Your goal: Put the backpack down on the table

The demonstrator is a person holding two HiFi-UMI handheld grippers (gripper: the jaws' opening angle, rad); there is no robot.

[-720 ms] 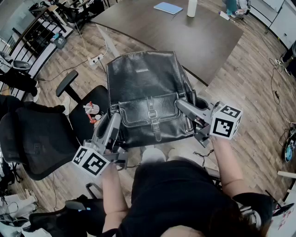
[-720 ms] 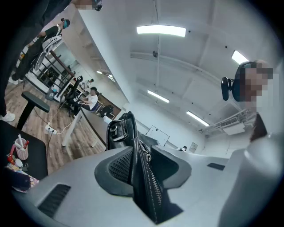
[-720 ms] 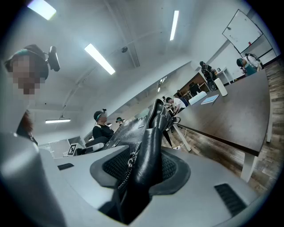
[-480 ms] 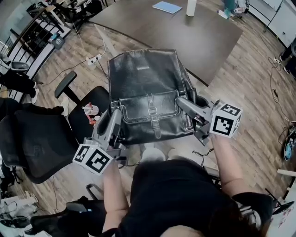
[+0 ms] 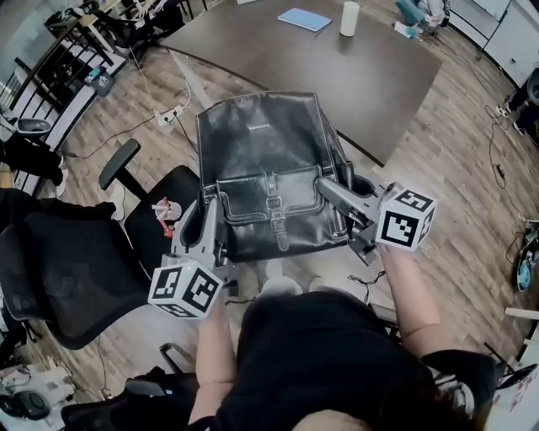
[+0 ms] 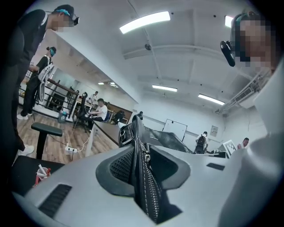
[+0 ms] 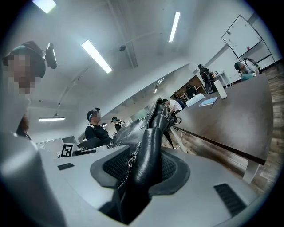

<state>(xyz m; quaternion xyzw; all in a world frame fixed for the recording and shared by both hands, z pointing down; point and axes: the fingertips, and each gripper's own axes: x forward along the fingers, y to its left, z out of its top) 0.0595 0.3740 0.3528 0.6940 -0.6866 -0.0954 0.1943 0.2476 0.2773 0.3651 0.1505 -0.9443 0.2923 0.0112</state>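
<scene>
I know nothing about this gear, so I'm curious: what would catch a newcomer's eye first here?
A black leather backpack fills the middle of the head view, held up between the left gripper and right gripper, each clamped on one side edge. Beyond it stands a dark table with a blue book and a white cup at its far end; a black office chair sits at left.
</scene>
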